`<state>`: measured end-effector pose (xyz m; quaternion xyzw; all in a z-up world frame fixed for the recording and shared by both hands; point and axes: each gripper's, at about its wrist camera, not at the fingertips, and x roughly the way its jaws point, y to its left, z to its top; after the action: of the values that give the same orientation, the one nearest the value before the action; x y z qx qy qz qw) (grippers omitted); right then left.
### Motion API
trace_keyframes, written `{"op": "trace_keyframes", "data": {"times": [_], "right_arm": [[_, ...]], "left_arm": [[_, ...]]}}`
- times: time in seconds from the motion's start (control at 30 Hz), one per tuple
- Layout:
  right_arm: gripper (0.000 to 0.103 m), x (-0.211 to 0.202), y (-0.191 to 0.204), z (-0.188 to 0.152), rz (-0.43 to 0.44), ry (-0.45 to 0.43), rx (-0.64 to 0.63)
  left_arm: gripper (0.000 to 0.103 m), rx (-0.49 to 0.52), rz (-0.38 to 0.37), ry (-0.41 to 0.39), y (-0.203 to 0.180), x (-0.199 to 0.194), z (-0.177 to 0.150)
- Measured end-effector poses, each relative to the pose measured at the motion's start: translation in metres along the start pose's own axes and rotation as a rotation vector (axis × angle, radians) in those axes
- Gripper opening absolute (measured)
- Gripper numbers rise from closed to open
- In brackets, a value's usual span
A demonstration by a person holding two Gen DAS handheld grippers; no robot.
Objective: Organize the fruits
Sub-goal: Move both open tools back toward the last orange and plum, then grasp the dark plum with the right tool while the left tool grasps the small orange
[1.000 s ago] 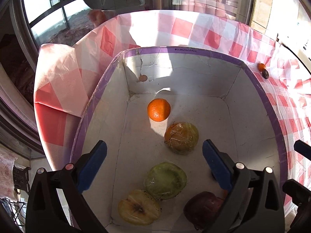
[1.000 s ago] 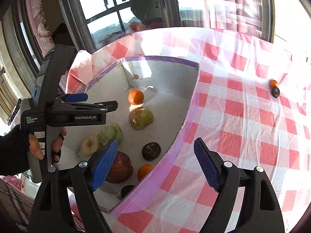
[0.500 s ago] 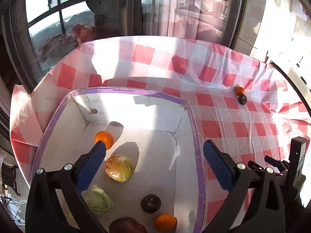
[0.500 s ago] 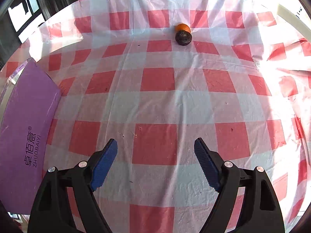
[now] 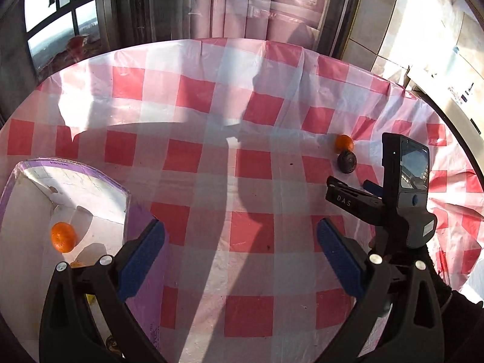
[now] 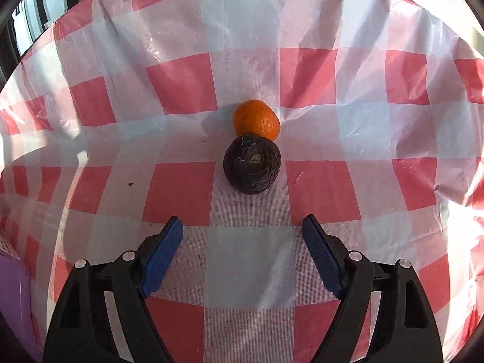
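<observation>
On the red-and-white checked tablecloth [image 6: 181,84] a dark wrinkled fruit [image 6: 252,164] lies touching an orange tangerine [image 6: 257,119] just behind it. My right gripper [image 6: 242,230] hangs open a short way in front of the dark fruit, nothing between its blue pads. In the left wrist view the same pair, dark fruit [image 5: 347,161] and tangerine [image 5: 344,143], lies far right. My left gripper [image 5: 239,233] is open and empty above the cloth. The purple-rimmed white box [image 5: 75,166] at lower left holds a tangerine [image 5: 63,237]; other fruit there is mostly hidden.
The right-hand tool [image 5: 402,193] and a dark sleeve [image 5: 453,317] fill the right of the left wrist view. A purple box corner [image 6: 12,296] shows at the right wrist view's lower left. Windows and curtains [image 5: 242,6] stand behind the table's far edge.
Both grippers have swung right, away from the box. The right one has come down close to the dark fruit and tangerine, which now look much larger. Both stay open.
</observation>
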<state>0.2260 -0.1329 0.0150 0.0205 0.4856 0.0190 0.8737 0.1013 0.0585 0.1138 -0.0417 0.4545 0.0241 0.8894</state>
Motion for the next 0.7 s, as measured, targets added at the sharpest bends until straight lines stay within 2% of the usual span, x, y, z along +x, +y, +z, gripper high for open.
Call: {"op": "trace_keyframes", "data": {"times": [0.13, 0.17, 0.23, 0.3, 0.47, 0.7], "right_arm": [[0.078, 0.018, 0.003, 0.024, -0.006, -0.014, -0.019], [0.075, 0.02, 0.004, 0.027, -0.009, -0.018, -0.028], [0.064, 0.022, 0.004, 0.031, -0.007, -0.034, -0.042], [0.04, 0.021, 0.001, 0.032, -0.014, -0.052, -0.054], [0.04, -0.005, -0.036, 0.012, 0.018, -0.084, -0.003], [0.04, -0.058, -0.089, -0.047, -0.01, -0.102, 0.035]], "left_arm": [[0.1, 0.012, 0.031, 0.026, -0.001, 0.012, -0.001], [0.1, 0.019, 0.038, 0.033, -0.003, 0.016, -0.001], [0.1, 0.027, 0.046, 0.044, -0.006, 0.024, 0.001], [0.1, 0.034, 0.039, 0.056, -0.013, 0.035, 0.005], [0.1, 0.061, -0.022, 0.089, -0.047, 0.077, 0.025], [0.101, 0.114, -0.139, 0.145, -0.132, 0.162, 0.062]]}}
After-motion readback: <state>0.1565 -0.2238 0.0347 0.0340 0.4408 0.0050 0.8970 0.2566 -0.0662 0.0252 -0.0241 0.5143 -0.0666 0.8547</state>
